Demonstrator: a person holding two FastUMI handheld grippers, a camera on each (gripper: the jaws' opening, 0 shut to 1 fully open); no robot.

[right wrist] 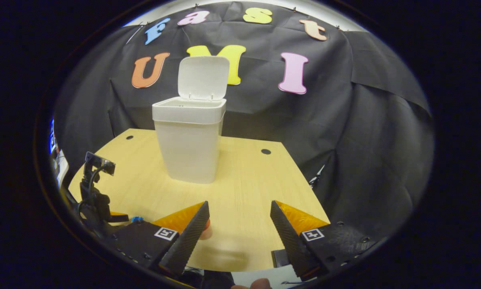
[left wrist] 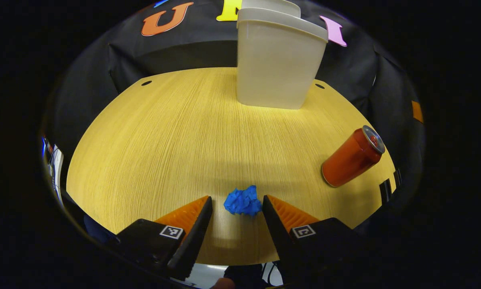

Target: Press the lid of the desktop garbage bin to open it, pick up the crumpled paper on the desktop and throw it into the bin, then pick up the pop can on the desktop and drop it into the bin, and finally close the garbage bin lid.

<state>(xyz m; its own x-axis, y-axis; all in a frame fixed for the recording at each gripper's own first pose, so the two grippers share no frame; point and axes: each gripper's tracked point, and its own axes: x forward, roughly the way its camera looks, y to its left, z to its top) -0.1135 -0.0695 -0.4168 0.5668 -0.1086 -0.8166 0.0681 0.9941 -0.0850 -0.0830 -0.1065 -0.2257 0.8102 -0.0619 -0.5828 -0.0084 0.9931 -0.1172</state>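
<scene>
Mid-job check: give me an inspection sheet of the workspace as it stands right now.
Surface: wooden table, two small dark holes near its back edge.
Job's things: bin upright, lid raised; blue crumpled paper on the table; pop can standing near the table's edge.
Clutter: nothing seen.
Grippers: left gripper open, the paper between its fingers, not yet pinched; right gripper open over bare table.
Cables: dark cables on the left gripper's rig, seen in the right gripper view.
Surroundings: black cloth wall.
</scene>
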